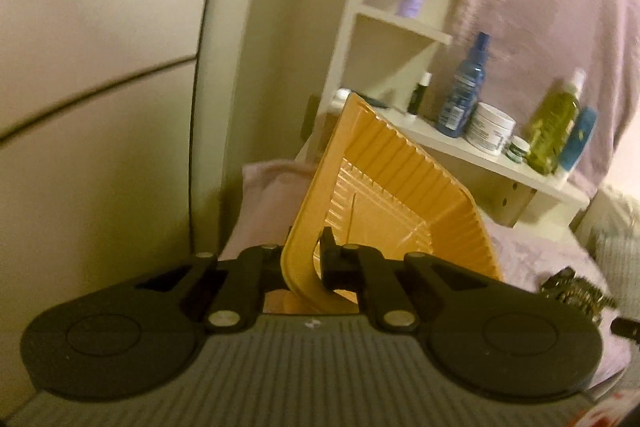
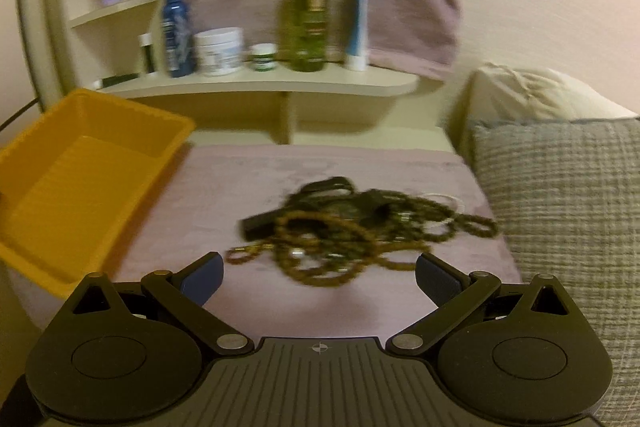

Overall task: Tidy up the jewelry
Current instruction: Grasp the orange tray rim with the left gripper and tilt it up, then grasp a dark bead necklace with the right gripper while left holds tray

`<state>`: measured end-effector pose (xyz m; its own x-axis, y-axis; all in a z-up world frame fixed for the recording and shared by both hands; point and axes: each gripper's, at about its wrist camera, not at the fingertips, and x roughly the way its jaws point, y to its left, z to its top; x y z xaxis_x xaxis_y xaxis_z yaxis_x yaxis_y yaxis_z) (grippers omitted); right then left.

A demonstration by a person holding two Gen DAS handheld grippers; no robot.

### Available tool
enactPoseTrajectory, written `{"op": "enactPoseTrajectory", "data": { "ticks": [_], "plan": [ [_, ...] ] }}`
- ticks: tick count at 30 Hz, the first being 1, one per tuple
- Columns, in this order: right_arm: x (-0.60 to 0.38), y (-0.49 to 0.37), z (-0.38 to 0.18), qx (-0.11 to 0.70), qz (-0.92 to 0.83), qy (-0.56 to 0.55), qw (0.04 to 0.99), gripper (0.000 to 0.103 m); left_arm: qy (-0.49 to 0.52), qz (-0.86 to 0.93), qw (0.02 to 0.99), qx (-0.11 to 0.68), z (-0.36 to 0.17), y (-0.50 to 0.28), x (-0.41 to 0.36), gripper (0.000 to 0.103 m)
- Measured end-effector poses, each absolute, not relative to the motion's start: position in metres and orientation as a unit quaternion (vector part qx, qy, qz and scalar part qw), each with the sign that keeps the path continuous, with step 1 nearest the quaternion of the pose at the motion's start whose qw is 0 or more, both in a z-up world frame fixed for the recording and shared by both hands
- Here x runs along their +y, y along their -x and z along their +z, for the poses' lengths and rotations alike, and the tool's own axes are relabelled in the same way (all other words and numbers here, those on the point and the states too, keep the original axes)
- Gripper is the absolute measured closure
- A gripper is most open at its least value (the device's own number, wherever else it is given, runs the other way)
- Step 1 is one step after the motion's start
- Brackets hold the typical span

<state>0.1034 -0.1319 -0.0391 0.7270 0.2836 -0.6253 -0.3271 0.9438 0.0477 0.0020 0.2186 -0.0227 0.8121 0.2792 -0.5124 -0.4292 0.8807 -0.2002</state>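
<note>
The left gripper (image 1: 310,263) pinches the rim of a ribbed orange plastic tray (image 1: 384,187), tilted up. The right gripper (image 2: 319,277) gapes wide before tangled brown beaded necklaces (image 2: 352,227) on mauve cloth (image 2: 248,179). Beyond, bottles line a white shelf (image 2: 260,83).

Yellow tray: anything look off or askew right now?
Yes. The yellow tray is tipped steeply, one edge up, because the left gripper is clamped on its rim. It holds no jewelry. The tangled pile of bead necklaces lies loose on the pink cloth, with the right gripper open just short of it.
</note>
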Motion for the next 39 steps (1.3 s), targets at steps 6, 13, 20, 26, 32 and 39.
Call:
{"op": "enactPoseTrajectory", "data": {
  "ticks": [6, 13, 20, 26, 32, 39],
  "plan": [
    [-0.158, -0.124, -0.055, 0.319, 0.169, 0.057, 0.931, 0.034, 0.087, 0.197, 0.947, 0.238, -0.005, -0.011, 0.191, 0.096],
    [-0.165, -0.157, -0.072, 0.315, 0.229, 0.123, 0.913, 0.075, 0.050, 0.202, 0.948, 0.242, 0.001, -0.024, 0.167, 0.096],
    [-0.160, -0.178, -0.084, 0.317, 0.272, 0.171, 0.893, 0.083, 0.041, 0.204, 0.946, 0.247, 0.001, -0.032, 0.158, 0.096],
    [-0.153, -0.177, -0.084, 0.308, 0.293, 0.196, 0.884, 0.103, 0.040, 0.204, 0.946, 0.247, 0.001, -0.034, 0.156, 0.096],
    [-0.156, -0.163, -0.063, 0.270, 0.286, 0.193, 0.899, 0.103, 0.043, 0.203, 0.947, 0.247, 0.000, -0.032, 0.157, 0.096],
    [-0.154, -0.168, -0.063, 0.282, 0.291, 0.220, 0.887, 0.099, 0.052, 0.199, 0.947, 0.248, -0.003, -0.030, 0.159, 0.096]
  ]
}}
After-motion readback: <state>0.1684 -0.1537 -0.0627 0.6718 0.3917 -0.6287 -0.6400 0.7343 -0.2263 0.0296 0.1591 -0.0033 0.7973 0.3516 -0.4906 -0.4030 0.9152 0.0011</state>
